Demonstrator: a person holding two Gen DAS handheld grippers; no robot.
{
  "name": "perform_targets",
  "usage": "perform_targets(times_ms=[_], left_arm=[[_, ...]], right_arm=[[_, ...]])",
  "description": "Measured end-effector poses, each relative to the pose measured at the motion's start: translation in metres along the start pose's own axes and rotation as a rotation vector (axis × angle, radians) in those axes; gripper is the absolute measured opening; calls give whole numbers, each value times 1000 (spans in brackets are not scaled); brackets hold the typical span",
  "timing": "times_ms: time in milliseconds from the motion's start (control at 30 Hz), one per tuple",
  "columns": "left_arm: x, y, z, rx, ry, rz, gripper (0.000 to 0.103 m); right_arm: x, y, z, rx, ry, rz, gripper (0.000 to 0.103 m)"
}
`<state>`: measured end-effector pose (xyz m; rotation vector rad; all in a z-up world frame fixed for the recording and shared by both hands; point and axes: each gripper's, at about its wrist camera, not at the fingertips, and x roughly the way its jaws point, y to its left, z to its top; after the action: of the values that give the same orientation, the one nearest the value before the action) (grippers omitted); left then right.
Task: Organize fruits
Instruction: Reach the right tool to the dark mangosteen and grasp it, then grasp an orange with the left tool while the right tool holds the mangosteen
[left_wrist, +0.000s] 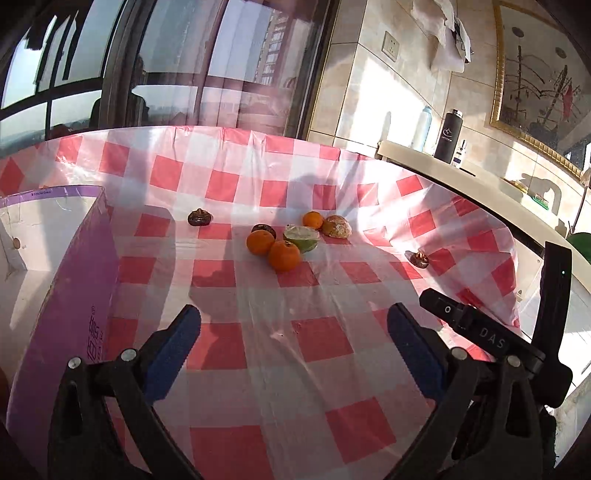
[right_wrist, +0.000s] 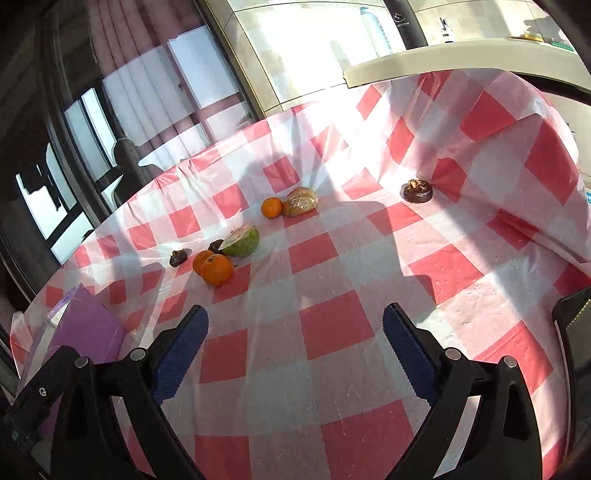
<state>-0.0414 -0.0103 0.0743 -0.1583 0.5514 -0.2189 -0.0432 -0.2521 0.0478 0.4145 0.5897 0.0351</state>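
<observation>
I had both grippers, left (left_wrist: 293, 325) and right (right_wrist: 295, 325), wide apart and empty, short of the fruit. Sorting hadn't begun; next I needed to reach the nearest orange (left_wrist: 283, 254) and carry it toward the box (left_wrist: 70, 280), I judged.

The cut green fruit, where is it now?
In the left wrist view the cut green fruit lies mid-table on the checked cloth, just right of two oranges, far ahead of the open left gripper.

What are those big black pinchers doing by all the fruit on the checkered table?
A person holds two grippers over the table, sorting fruit. Both the left gripper and right gripper have open, empty jaws. The oranges, a cut green fruit and dark fruits lie on the tablecloth. A purple box waits at the left.
</observation>
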Motion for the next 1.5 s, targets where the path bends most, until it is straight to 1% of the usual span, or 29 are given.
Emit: perform_targets(times_ms=[67, 167, 233, 267, 333, 400, 467, 533, 600, 667, 767, 933, 1033, 1067, 1167, 1200, 1233, 1300, 1367, 1400, 1500], left_arm=[[35, 2, 0, -38, 29, 21, 101], [73, 10, 2, -107, 75, -3, 101], [90, 17, 3, -162, 112, -31, 101], [94, 21, 4, -196, 119, -48, 101], [97, 27, 6, -235, 108, -68, 101], [102, 31, 4, -268, 137, -87, 101], [106, 37, 3, -307, 156, -111, 101], [106, 42, 1, -340, 156, -126, 101], [105, 45, 1, -356, 146, -154, 101], [104, 51, 0, -391, 132, -162, 101], [105, 52, 1, -397, 138, -197, 101], [104, 47, 1, -369, 140, -208, 101], [105, 46, 1, -359, 147, -214, 101], [105, 46, 1, -359, 148, -214, 101], [105, 47, 0, -364, 152, -217, 101], [105, 48, 0, -368, 152, -217, 101], [105, 48, -1, -370, 152, -219, 101], [106, 50, -1, -378, 155, -223, 101], [107, 51, -1, -382, 159, -223, 101], [107, 51, -1, -381, 158, -222, 101], [106, 49, -1, -372, 159, -223, 101]], right_arm=[[4, -23, 7, 47, -4, -50, 92], [15, -50, 14, 113, -2, -89, 92], [24, -63, 18, 172, 25, -73, 92], [26, -66, 20, 189, 23, -71, 92], [32, -69, 27, 193, 13, -78, 92], [45, -69, 39, 168, 13, -108, 84], [60, -71, 51, 158, 25, -137, 80], [76, -77, 64, 163, 33, -176, 75], [94, -84, 77, 172, 48, -216, 65], [111, -88, 87, 177, 71, -258, 60], [131, -92, 99, 167, 87, -323, 57], [158, -92, 115, 117, 129, -439, 56], [178, -80, 121, 13, 186, -548, 57], [182, -75, 122, -18, 188, -568, 52], [185, -66, 121, -72, 193, -575, 41], [182, -63, 118, -80, 193, -584, 41], [176, -60, 113, -61, 187, -542, 41], [160, -51, 103, -8, 154, -386, 41], [141, -38, 91, 14, 91, -265, 41], [135, -33, 86, 29, 62, -222, 41], [128, -27, 78, 95, -14, -163, 41]])
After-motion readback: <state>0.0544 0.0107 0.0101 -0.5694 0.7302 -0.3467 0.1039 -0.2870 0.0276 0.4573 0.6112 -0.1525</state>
